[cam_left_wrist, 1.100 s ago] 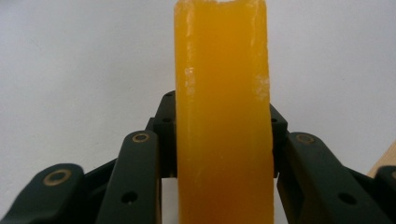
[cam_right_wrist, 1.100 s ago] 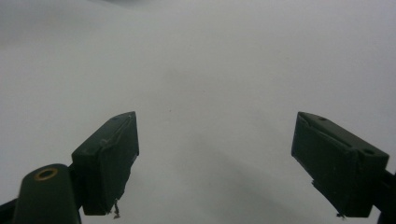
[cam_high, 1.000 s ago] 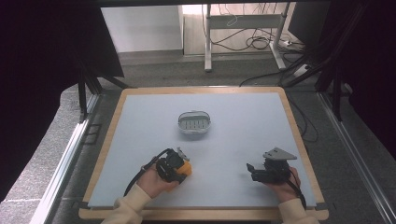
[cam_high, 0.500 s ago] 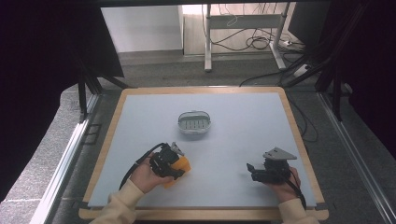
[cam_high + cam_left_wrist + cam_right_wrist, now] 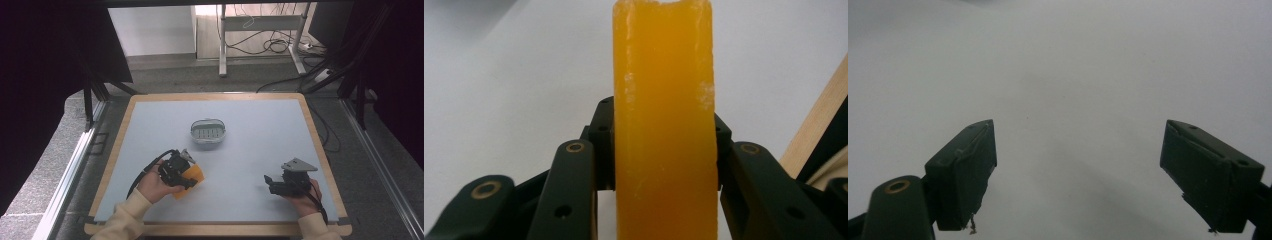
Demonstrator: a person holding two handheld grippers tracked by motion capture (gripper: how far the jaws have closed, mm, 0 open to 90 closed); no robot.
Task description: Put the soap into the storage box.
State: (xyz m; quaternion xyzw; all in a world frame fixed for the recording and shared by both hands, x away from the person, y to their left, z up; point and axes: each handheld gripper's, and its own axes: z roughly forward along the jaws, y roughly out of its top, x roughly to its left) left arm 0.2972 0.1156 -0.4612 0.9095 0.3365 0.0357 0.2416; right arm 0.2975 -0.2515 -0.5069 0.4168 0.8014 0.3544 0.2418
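Pale worktop (image 5: 250,165), our left claw (image 5: 664,150) pinching an orange sponge (image 5: 663,115).
We judged it light and soft, best gripped mid-body; our right claw (image 5: 1093,175) stood spread, empty.

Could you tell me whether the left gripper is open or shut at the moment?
Shut on the orange block: in the left gripper view, the left gripper has both black fingers pressed against the block's sides.
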